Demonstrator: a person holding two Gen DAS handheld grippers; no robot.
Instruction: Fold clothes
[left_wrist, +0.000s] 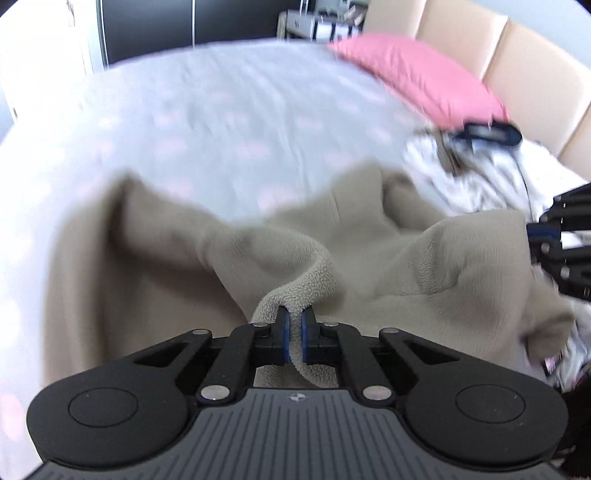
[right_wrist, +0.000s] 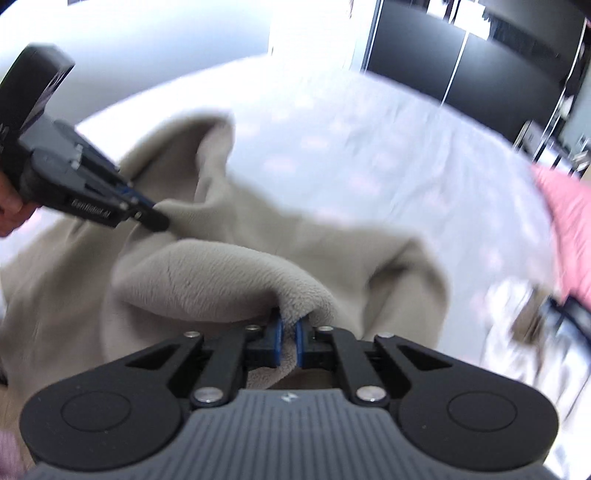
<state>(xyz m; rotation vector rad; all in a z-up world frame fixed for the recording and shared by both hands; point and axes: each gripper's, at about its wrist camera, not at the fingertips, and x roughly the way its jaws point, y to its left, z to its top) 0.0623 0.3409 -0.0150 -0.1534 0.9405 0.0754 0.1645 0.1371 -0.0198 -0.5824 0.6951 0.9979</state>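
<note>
Two grippers' jaws each pinch the beige fleece garment (left_wrist: 369, 258).

Pale dotted bedsheet (left_wrist: 221, 122) across bed; pink pillow (left_wrist: 417, 77) far right, against beige padded headboard (left_wrist: 517, 55); dark wardrobe (right_wrist: 461, 55) beyond.

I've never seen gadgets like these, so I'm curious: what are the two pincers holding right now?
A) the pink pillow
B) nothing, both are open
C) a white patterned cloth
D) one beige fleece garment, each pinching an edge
D: the left gripper and the right gripper are each closed on a fold of the beige fleece garment, while the pink pillow lies untouched.
</note>
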